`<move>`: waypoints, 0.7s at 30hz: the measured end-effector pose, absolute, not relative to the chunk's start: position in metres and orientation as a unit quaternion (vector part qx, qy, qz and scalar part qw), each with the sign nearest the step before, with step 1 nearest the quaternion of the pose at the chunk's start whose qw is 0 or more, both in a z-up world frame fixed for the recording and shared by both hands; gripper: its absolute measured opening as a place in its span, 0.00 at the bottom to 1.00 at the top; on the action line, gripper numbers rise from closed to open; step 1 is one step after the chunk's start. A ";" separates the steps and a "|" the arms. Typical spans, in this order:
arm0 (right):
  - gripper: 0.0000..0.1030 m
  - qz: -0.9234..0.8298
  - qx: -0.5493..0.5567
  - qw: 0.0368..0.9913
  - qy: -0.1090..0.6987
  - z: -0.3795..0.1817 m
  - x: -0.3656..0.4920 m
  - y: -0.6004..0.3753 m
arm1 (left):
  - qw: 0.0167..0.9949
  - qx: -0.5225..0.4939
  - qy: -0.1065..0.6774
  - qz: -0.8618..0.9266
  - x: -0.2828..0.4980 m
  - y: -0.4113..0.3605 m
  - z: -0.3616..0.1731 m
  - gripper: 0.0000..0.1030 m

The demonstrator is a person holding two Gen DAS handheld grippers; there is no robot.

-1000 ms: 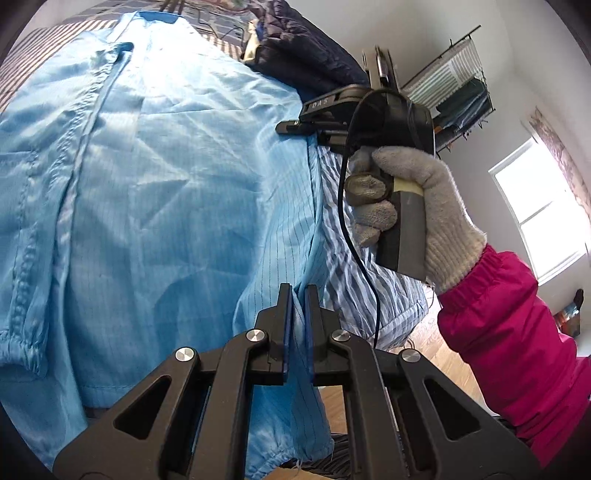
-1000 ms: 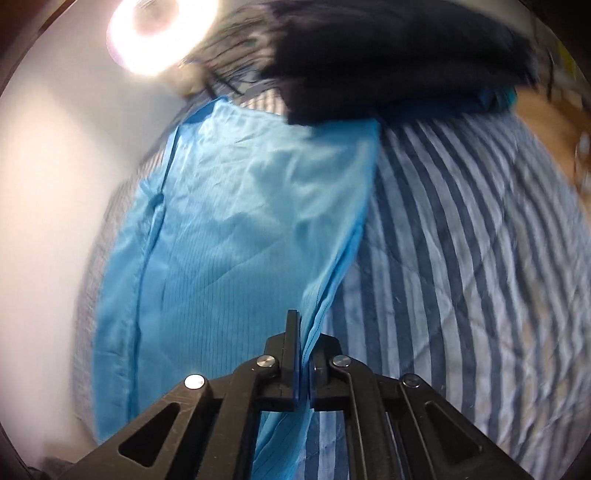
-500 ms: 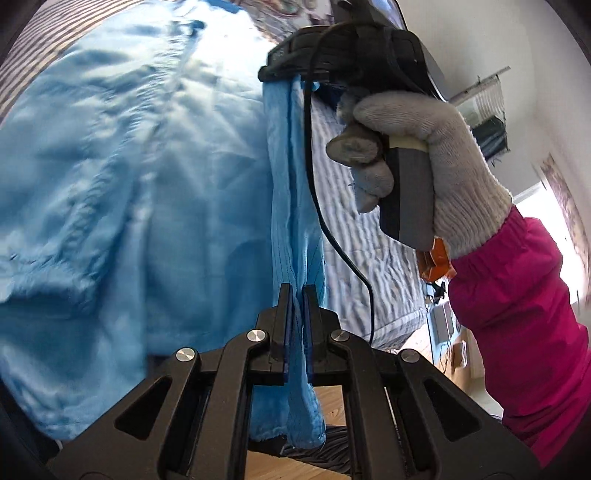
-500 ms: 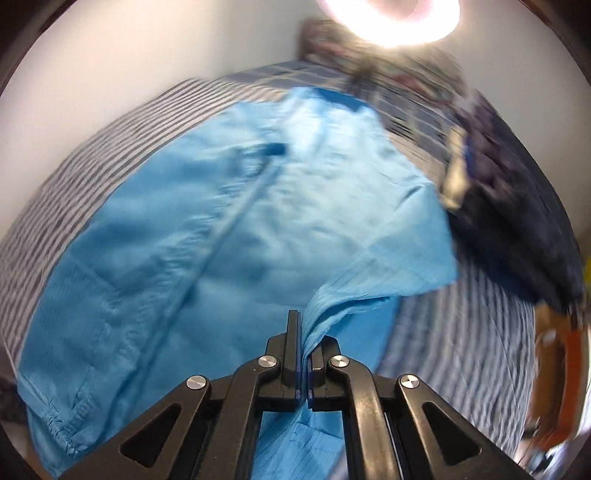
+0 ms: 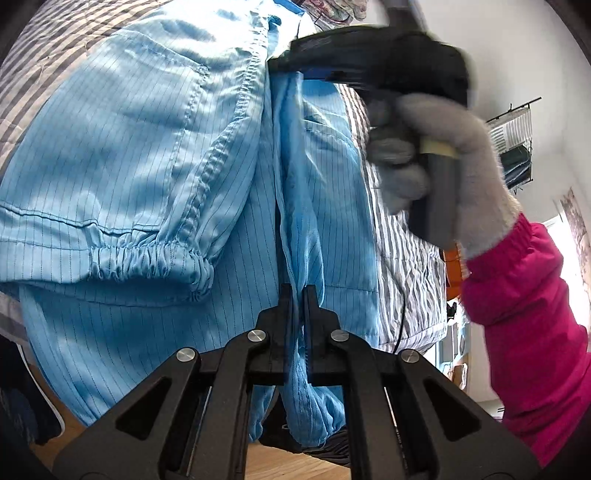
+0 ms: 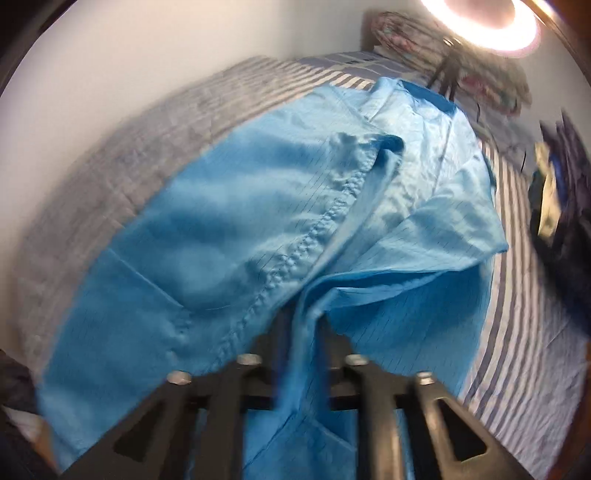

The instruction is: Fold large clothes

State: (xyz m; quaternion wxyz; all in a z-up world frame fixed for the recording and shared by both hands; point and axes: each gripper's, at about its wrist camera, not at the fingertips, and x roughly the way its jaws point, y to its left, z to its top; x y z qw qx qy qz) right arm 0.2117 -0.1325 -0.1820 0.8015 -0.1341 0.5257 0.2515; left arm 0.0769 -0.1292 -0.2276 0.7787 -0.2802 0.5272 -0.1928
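Observation:
A large light-blue pinstriped garment [image 5: 140, 155] lies spread on a striped bed; it also fills the right wrist view [image 6: 229, 229]. My left gripper [image 5: 297, 295] is shut on the garment's right edge near the hem. My right gripper [image 6: 301, 325] is shut on the same edge farther up, seen from the left wrist view [image 5: 291, 70] held by a grey-gloved hand [image 5: 443, 155]. The edge is lifted and stretched taut between the two grippers, over the body of the garment. A sleeve with an elastic cuff [image 5: 147, 258] lies across the front.
The striped bedspread [image 6: 535, 295] shows to the right and behind the garment. Dark clothes [image 6: 561, 192] are piled at the bed's far right. A ring light [image 6: 480, 18] glares at the top. Wooden floor [image 5: 280, 461] lies below the bed edge.
Both grippers have carried the garment's right edge up and leftward over the body. The right gripper has swung to the left, and the fold has moved farther across the garment.

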 end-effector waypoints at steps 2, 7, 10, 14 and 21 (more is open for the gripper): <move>0.29 0.286 -0.071 0.803 0.518 -0.164 0.211 -0.157 | 0.779 -0.279 0.526 -0.196 0.079 -0.132 -0.229 0.03; 0.32 0.245 0.042 0.826 0.505 -0.146 0.238 -0.224 | 0.782 -0.272 0.523 -0.202 0.085 -0.144 -0.226 0.03; 0.56 0.185 0.097 0.834 0.511 -0.160 0.268 -0.254 | 0.783 -0.267 0.520 -0.210 0.085 -0.151 -0.221 0.03; 0.59 0.144 0.156 0.835 0.508 -0.180 0.304 -0.269 | 0.785 -0.263 0.517 -0.217 0.093 -0.155 -0.212 0.03; 0.00 0.164 0.157 0.820 0.526 -0.184 0.338 -0.253 | 0.773 -0.279 0.522 -0.227 0.104 -0.152 -0.217 0.02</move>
